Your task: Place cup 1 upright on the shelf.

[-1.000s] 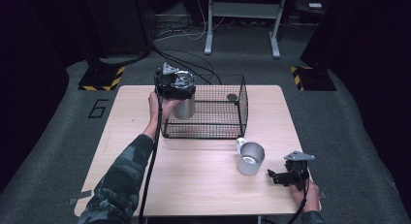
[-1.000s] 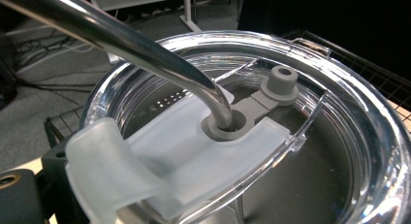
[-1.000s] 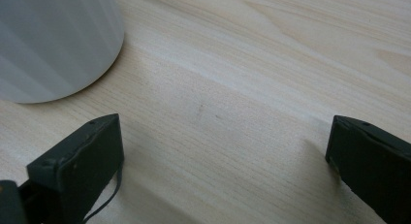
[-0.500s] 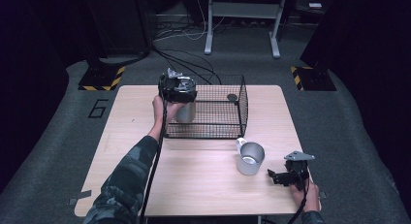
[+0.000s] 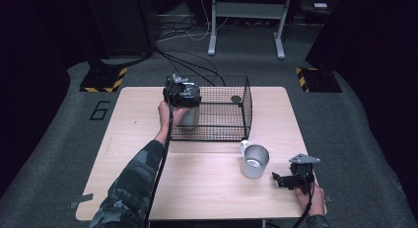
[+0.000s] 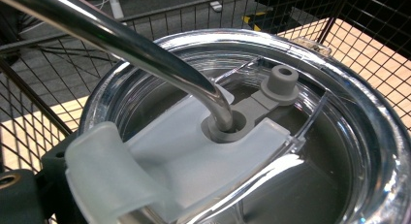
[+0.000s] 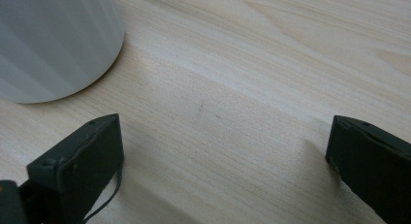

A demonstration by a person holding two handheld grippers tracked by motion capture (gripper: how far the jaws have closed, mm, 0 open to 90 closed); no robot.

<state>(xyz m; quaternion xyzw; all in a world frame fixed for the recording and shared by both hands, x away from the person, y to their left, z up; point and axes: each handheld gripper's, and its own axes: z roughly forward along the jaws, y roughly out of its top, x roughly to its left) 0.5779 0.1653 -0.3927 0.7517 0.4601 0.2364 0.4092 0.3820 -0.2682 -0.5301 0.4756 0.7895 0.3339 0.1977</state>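
Left gripper (image 5: pixel 181 92) held over the front-left corner of the black wire basket (image 5: pixel 245 103), directly above a steel tumbler (image 5: pixel 189 118) standing upright inside that corner. From the left gripper view, clear lid (image 6: pixel 252 136) seen from very close, with a frosted slider (image 6: pixel 194 156) across it, a grey rubber plug (image 6: pixel 281 81) on its tab, and a bent metal straw (image 6: pixel 140 47) entering the grey grommet at the centre. One black jaw visible at the lower left of that view, beside the lid's frosted thumb tab; grip on the tumbler or spread of these tongs impossible to tell. Small dark round object (image 5: pixel 236 98) lying on the basket floor near the far right corner, well apart from the tumbler. Right gripper (image 5: pixel 288 180) low over the wooden table (image 5: pixel 128 154) near the front right edge, jaws spread wide and holding nothing, bare wood between them in the right gripper view. Metal mug (image 5: pixel 255 161) upright on the table just left of that gripper and just in front of the basket, white handle toward the basket; curved grey wall of the mug (image 7: pixel 53 40) beyond the left jaw, not touching it.
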